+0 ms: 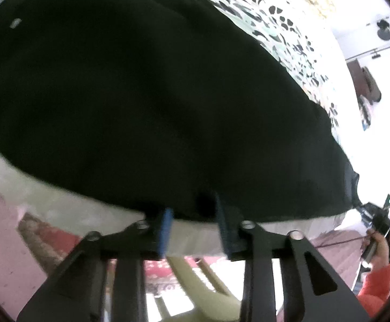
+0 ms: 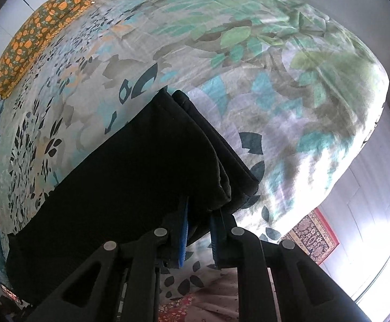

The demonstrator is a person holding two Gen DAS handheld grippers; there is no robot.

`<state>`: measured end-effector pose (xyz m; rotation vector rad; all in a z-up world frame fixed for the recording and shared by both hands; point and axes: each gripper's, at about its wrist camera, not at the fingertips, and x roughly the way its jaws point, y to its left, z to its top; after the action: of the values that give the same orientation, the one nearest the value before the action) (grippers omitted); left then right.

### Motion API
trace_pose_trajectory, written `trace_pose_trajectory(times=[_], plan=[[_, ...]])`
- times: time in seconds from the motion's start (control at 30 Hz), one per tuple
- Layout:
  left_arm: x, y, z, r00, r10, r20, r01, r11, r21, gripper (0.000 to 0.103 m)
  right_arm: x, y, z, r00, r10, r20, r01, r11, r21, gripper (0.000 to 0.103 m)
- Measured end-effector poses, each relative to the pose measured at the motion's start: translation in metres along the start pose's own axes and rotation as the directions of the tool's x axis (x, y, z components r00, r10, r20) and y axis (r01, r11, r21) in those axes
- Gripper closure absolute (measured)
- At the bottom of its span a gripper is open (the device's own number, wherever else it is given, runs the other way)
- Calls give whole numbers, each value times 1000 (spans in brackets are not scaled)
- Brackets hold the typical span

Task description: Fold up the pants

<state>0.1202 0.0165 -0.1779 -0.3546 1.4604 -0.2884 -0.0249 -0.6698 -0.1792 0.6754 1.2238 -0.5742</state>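
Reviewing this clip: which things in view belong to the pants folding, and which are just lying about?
Job:
- pants, black, spread on the bed
- left gripper, fingers at the pants' near edge
- right gripper, fingers at a folded corner
- bed, the work surface

Lying about:
- orange-patterned cloth at the bed's far edge
- rug on the floor

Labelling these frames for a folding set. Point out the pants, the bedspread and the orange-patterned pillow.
pants [image 2: 141, 166]: right wrist view, on the flat black top layer.
bedspread [image 2: 262, 61]: right wrist view, on bare leaf-printed cloth beyond the pants.
pillow [image 2: 42, 35]: right wrist view, on the middle of its orange-patterned cover.
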Motion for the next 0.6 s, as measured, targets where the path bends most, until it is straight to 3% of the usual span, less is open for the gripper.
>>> trace_pose_trajectory(times=[0.07, 0.2, 0.3, 0.37, 0.47, 0.53, 0.6], plan=[[-13, 5, -6, 1000, 12, 10, -12, 1000, -10, 50, 0, 0, 0, 1000, 2, 1, -2, 1000, -3, 87], [-48, 41, -3, 994, -53, 93, 64, 990, -127, 46, -1, 0, -1, 1000, 30, 2, -30, 1000, 7, 83], [-68, 75, 6, 987, -31, 158, 67, 971, -228, 46, -3, 1, 0, 999, 51, 11, -51, 999, 9, 60], [-80, 88, 10, 981, -35, 191, 85, 962, -258, 46, -5, 3, 0, 999, 49, 21, -49, 999, 9, 53], [-95, 84, 22, 969, -10, 248, 64, 976, -208, 46, -7, 3, 0, 999, 46, 26, -47, 999, 16, 52], [-95, 72, 31, 965, 63, 254, -29, 991, -133, 45, -9, 2, -1, 998, 47, 34, -48, 998, 28, 52], [-96, 76, 33, 958, 81, 276, -39, 987, -155, 46, -15, 0, -3, 997, 45, 67, -48, 998, 43, 52]])
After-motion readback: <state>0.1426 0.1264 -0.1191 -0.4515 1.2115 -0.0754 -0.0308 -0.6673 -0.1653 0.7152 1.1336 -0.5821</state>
